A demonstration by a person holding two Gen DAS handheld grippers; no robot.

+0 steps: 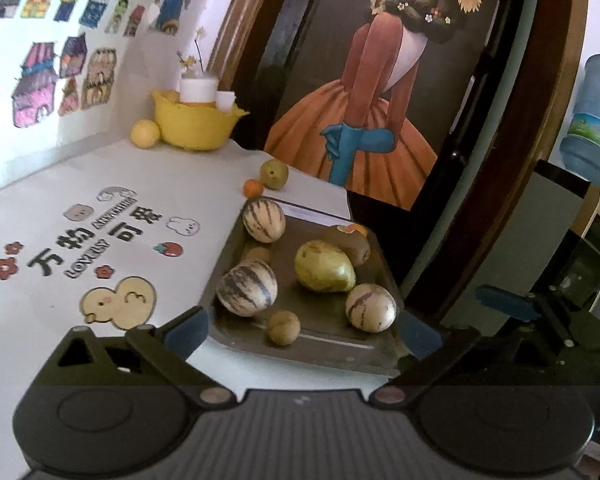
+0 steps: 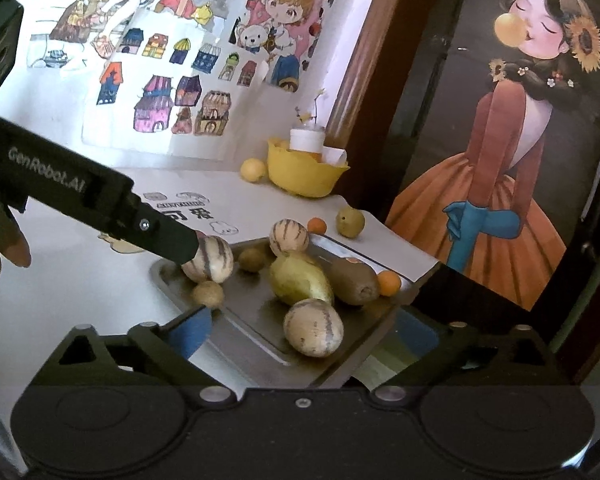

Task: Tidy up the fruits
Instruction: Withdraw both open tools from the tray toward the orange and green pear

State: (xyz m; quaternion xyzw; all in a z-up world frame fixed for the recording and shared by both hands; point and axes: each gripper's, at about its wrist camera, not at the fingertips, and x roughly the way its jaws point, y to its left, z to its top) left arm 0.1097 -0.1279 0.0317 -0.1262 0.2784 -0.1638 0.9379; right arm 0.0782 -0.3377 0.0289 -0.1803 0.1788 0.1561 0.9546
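A grey metal tray (image 1: 340,344) (image 2: 260,348) on the white table holds three striped melons (image 1: 247,288) (image 2: 313,327), a yellow-green mango (image 1: 324,266) (image 2: 300,282), a brown kiwi (image 1: 350,242) (image 2: 354,282), two small brown fruits (image 1: 284,327) (image 2: 208,294) and a tangerine (image 2: 389,283). My left gripper (image 1: 304,336) is open wide at the tray's near edge and grips nothing. My right gripper (image 2: 304,336) is open wide too; the nearest melon shows between its blue pads (image 2: 190,334), untouched. In the right wrist view the left gripper's finger (image 2: 172,244) ends beside a melon (image 2: 216,260).
Beyond the tray lie a small orange (image 1: 253,188) (image 2: 316,225) and a green pear (image 1: 274,174) (image 2: 350,222). A yellow bowl (image 1: 196,124) (image 2: 304,176) with white cups and a lemon (image 1: 145,133) (image 2: 253,169) stand at the wall. A large framed picture (image 1: 380,100) leans at the right.
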